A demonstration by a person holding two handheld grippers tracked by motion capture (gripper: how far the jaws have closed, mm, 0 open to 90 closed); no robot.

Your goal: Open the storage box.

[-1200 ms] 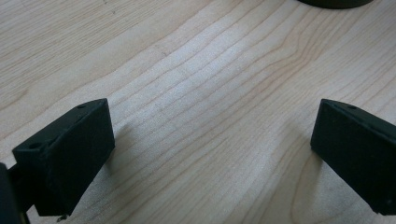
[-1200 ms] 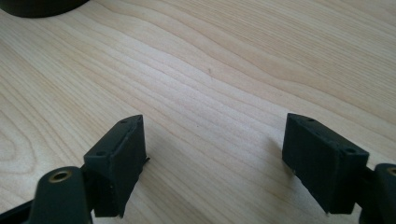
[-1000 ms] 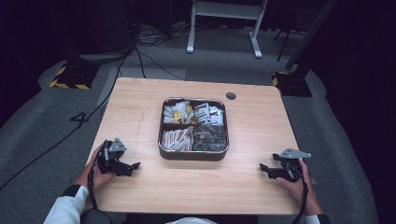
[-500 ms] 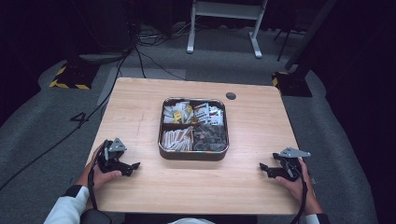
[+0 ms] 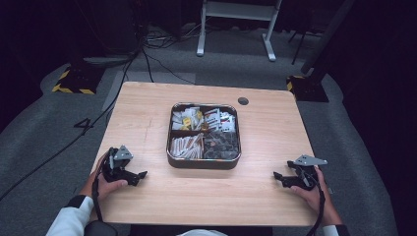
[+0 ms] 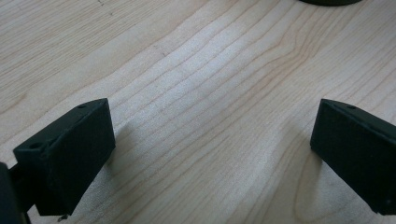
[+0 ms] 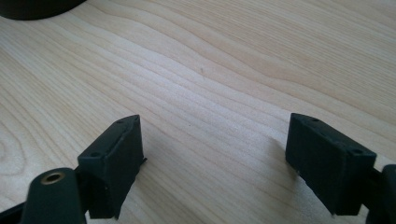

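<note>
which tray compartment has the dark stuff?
The near-right compartment of the tray: dark grey contents; the other three hold pale or colourful packets.

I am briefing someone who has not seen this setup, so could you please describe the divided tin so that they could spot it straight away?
Start at the wooden table: the tin sits at its middle, between the left gripper and the right gripper. It is dark, square with rounded corners, split into four compartments of small packets, unlike the small dark disc behind it.
</note>
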